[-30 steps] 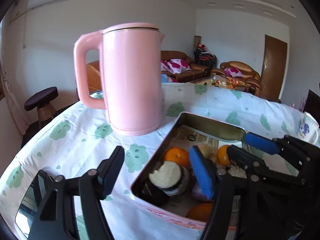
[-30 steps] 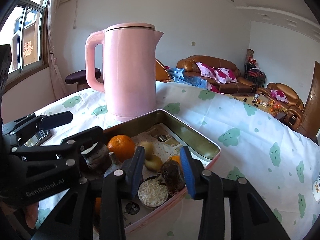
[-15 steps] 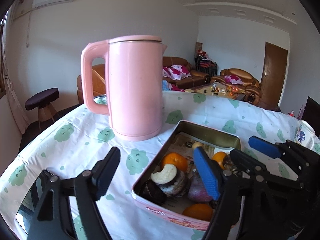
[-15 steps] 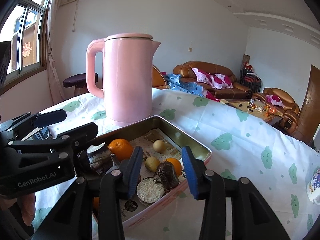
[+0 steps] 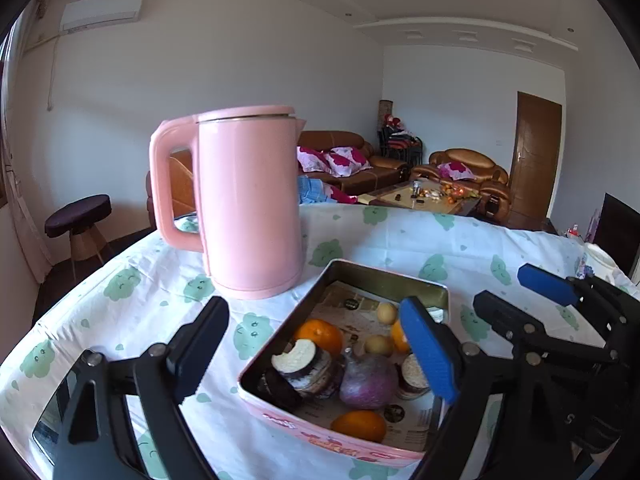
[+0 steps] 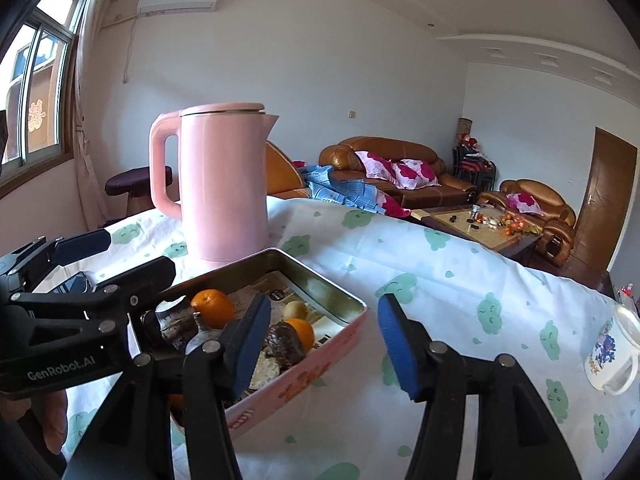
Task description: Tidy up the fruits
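A pink metal tray [image 5: 384,276] [image 6: 308,376] lined with paper holds oranges [image 5: 319,334] [image 6: 212,308], a purple fruit [image 5: 368,378], small yellow fruits [image 5: 386,313] [image 6: 295,310] and dark pieces with white tops [image 5: 298,360]. My left gripper [image 5: 316,350] [image 6: 116,258] hovers over the tray's near left edge. Its jaws are opening, with nothing gripped. My right gripper [image 6: 324,342] [image 5: 520,298] hangs over the tray's right rim. Its jaws are also opening, and its blue pads [image 6: 252,340] press on nothing.
A tall pink kettle [image 5: 248,208] [image 6: 224,188] stands just behind the tray on the cloud-print tablecloth. A printed mug [image 6: 610,356] sits at the far right. A dark phone [image 5: 52,420] lies at the near left. A person's hand [image 6: 52,412] shows at the lower left.
Both grippers have drawn back and upward from the tray while their jaws spread wider. The fruits stay in the tray, and the kettle now looks farther off.
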Demonstrator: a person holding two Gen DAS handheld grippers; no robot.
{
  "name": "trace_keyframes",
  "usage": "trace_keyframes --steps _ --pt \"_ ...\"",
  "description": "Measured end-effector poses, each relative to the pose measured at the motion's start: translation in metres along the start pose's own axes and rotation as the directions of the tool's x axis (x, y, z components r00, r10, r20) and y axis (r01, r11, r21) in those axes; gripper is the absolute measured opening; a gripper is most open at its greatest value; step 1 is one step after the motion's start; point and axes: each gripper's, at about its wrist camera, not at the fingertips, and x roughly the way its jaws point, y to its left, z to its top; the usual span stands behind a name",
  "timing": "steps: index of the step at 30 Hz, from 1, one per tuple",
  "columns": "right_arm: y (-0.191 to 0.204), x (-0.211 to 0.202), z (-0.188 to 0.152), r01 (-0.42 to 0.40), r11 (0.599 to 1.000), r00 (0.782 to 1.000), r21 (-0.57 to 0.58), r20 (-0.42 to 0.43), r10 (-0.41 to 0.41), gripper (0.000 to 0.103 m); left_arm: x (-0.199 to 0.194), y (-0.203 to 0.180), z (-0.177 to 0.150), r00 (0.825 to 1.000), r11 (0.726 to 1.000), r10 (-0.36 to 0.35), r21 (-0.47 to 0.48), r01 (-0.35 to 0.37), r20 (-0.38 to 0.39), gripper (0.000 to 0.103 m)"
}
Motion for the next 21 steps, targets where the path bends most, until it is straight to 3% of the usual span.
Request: trace_keyframes --steps 4,21 --pt "-0.006 -0.005 -0.001 0.01 1.0 1.0 0.012 0.005 -0.01 0.058 -0.003 -0.002 0.002 1.0 1.0 0.008 -0.002 -0.008 0.013 0.095" --pt "-0.031 -0.021 -0.007 0.048 0.997 0.999 0.058 0.018 -0.049 0.058 -0.013 -0.024 0.0 0.999 0.999 -0.016 0.035 0.015 0.031 0.095"
